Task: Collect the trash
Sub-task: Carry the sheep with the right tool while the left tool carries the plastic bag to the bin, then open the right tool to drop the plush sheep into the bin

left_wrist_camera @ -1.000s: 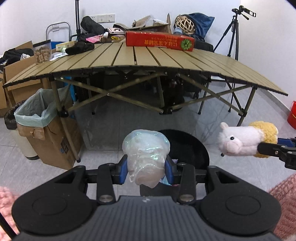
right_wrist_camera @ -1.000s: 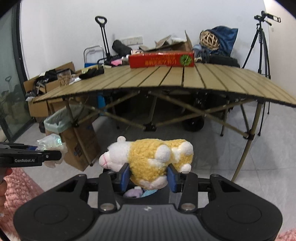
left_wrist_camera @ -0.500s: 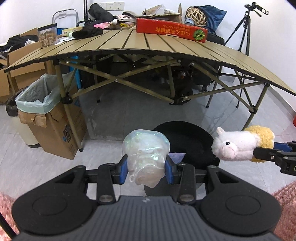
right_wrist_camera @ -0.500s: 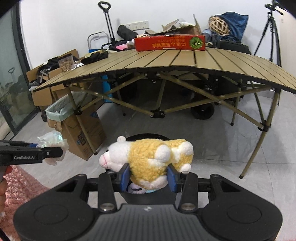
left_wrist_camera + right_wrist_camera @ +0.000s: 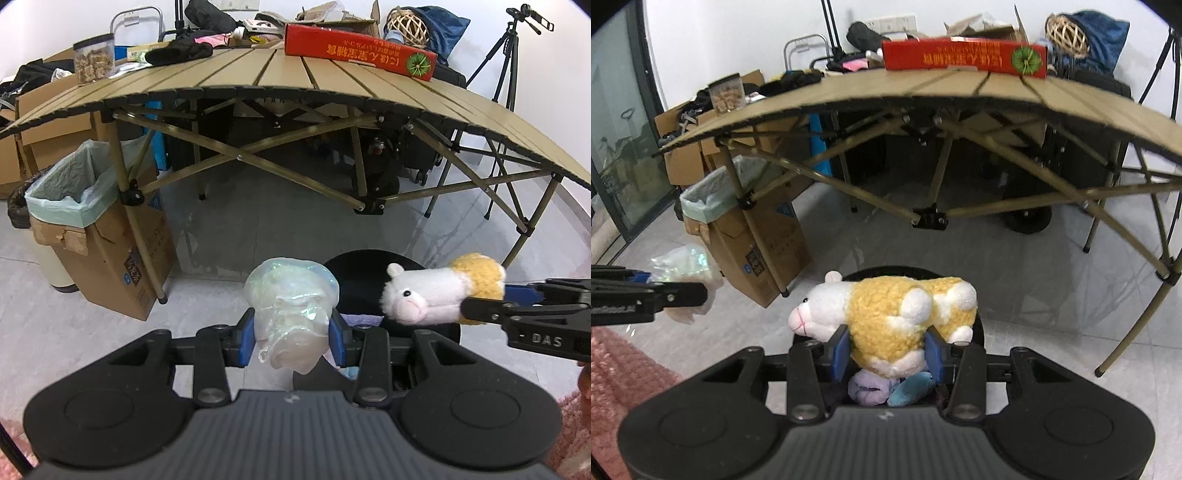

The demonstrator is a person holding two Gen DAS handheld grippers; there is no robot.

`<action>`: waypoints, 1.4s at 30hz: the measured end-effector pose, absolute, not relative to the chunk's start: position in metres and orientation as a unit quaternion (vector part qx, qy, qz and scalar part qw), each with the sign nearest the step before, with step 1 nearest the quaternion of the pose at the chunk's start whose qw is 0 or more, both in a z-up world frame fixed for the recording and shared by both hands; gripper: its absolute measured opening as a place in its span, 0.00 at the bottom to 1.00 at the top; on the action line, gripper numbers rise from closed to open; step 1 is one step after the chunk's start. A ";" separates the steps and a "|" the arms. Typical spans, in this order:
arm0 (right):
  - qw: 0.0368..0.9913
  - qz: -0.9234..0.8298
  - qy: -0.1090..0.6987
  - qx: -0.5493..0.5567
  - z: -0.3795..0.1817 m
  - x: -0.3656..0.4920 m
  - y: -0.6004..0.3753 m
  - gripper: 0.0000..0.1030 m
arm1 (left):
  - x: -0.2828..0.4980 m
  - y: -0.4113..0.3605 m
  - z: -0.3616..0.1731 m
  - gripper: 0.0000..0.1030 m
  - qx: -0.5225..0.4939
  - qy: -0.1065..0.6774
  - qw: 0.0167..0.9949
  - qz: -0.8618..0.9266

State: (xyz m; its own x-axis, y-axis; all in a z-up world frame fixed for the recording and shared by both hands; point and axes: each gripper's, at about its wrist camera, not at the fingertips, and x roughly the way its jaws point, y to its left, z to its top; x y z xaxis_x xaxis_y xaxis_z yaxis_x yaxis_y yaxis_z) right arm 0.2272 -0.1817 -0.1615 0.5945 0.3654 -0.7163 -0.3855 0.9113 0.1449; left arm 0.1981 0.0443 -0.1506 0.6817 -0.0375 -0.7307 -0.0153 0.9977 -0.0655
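My left gripper (image 5: 291,341) is shut on a crumpled clear plastic bag (image 5: 291,310), held above the floor beside a round black bin (image 5: 373,264). My right gripper (image 5: 888,350) is shut on a yellow and white plush sheep (image 5: 886,310), held over the same black bin (image 5: 979,325), which holds purple and blue soft items (image 5: 886,391). The sheep (image 5: 436,291) and right gripper (image 5: 517,306) show at right in the left wrist view. The left gripper (image 5: 665,295) with the bag (image 5: 683,262) shows at left in the right wrist view.
A cardboard box lined with a pale green bag (image 5: 77,199) stands by the left leg of a folding slatted table (image 5: 295,77). A red carton (image 5: 358,51) and clutter lie on the table. A tripod (image 5: 506,62) stands at right. Pink rug (image 5: 620,373) lies at lower left.
Both grippers have moved lower and forward toward the black bin, still holding the bag and the sheep. The table now looms closer and higher in both views.
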 end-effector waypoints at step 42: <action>0.885 0.146 0.443 0.002 -0.199 0.254 -0.202 1.00 | 0.229 0.020 -0.179 0.38 -0.011 0.425 0.905 -0.022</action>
